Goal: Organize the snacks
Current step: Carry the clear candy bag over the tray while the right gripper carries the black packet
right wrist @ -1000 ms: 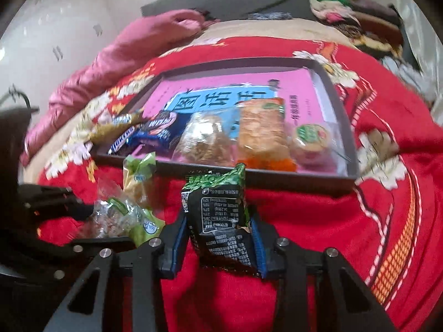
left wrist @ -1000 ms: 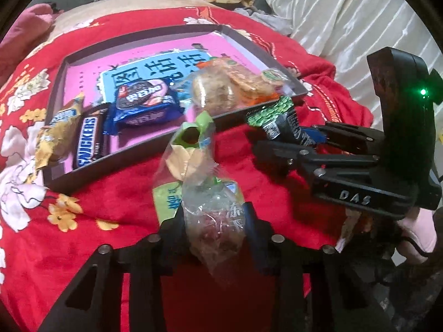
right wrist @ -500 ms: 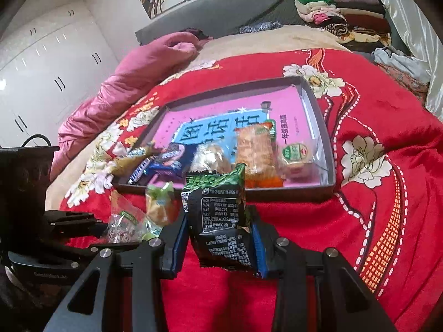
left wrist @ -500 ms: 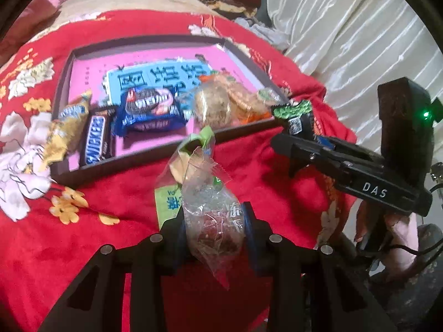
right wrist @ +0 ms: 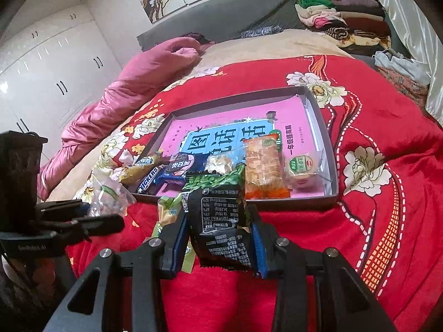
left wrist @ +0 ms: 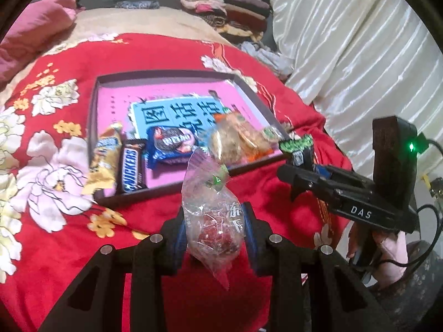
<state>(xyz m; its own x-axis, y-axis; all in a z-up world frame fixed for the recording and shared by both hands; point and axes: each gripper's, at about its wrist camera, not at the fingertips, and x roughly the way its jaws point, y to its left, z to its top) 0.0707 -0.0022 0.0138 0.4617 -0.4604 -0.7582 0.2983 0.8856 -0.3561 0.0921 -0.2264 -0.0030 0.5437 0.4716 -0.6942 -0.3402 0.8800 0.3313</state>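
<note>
Both packets have risen off the red bedspread (left wrist: 69, 249) — left gripper (left wrist: 213, 229) clamping the clear bag (left wrist: 213, 218), right gripper (right wrist: 218, 235) clamping the black-green packet (right wrist: 216, 207) — tray (right wrist: 331, 171) at twelve o'clock.

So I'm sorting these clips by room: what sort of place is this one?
Almost certainly a bedroom. The tray of snacks sits on a red floral quilt spread over a bed with a grey headboard; folded clothes are stacked by it, and white wardrobe doors line the wall.
</note>
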